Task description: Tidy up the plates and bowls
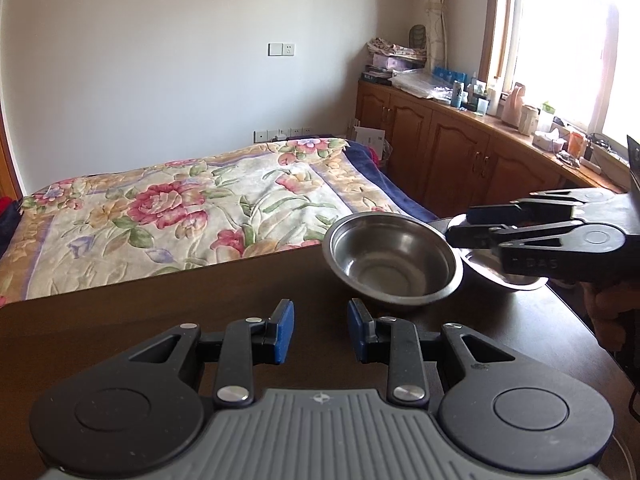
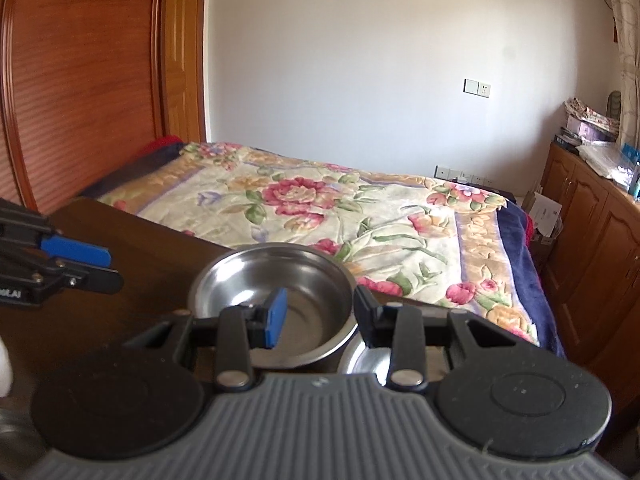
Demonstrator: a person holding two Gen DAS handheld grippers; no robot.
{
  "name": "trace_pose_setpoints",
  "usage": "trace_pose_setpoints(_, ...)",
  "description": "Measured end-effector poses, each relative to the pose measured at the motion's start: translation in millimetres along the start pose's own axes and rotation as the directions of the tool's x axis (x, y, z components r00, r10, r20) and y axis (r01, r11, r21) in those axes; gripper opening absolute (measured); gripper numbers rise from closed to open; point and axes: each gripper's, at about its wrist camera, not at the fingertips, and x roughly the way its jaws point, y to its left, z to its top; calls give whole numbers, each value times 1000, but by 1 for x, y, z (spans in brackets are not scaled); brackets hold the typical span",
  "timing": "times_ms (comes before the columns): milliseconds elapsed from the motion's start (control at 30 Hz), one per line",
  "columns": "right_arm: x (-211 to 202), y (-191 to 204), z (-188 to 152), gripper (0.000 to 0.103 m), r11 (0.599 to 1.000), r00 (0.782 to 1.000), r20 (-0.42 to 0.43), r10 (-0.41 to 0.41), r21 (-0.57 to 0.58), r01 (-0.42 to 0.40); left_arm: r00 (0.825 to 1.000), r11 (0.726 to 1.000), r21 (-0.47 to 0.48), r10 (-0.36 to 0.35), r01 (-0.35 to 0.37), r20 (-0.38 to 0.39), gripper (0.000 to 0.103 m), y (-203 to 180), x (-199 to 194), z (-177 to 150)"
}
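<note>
Right up against the left wrist lens I've got the left gripper [image 1: 320,332], blue pads [image 1: 285,330] spread apart with nothing between them, hovering over the dark wooden table [image 1: 168,300]. Just past it sits the steel bowl [image 1: 394,258], upright, near the table's far right corner, and it looks empty inside. My right gripper [image 1: 460,226] comes in from the right at that bowl's rim. From the right wrist view, the right gripper [image 2: 320,312] straddles the near-right wall of the steel bowl [image 2: 276,280]: the blue-padded finger is inside the bowl, the other finger outside the rim. The jaws are pretty wide though, and I honestly can't tell if they're pressing the wall or just sitting around it. A second steel bowl [image 2: 366,358] peeks out just beside the first, lower right, mostly hidden behind the gripper; it also shows in the left view under the right gripper [image 1: 504,276]. Behind the table is the bed with a floral blanket [image 1: 180,208], and wooden cabinets [image 1: 452,148] run along the window wall.
</note>
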Motion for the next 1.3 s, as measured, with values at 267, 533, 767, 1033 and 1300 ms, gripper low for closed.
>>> trace_pose_setpoints(267, 26, -3, 3, 37, 999, 998, -61, -23, -30, 21, 998, 999, -42, -31, 29, -49, 32, -1, 30, 9)
trace_pose_setpoints(533, 37, -5, 3, 36, 1000, 994, -103, -23, -21, 21, 994, 993, -92, -76, 69, -73, 32, -4, 43, 12)
trace_pose_setpoints(767, 44, -1, 6, 30, 999, 992, -120, -33, -41, 28, 993, 990, -109, -97, 89, -71, 31, -7, 46, 14)
trace_pose_setpoints(1033, 54, 1, 5, 21, 999, 987, -159, -34, -38, 28, 992, 989, -122, -98, 89, -77, 28, -4, 50, 14)
trace_pose_setpoints(1300, 54, 5, 4, 19, 1000, 985, -172, 2, -18, -5, 993, 987, -139, -88, 75, -85, 28, 1, 50, 12)
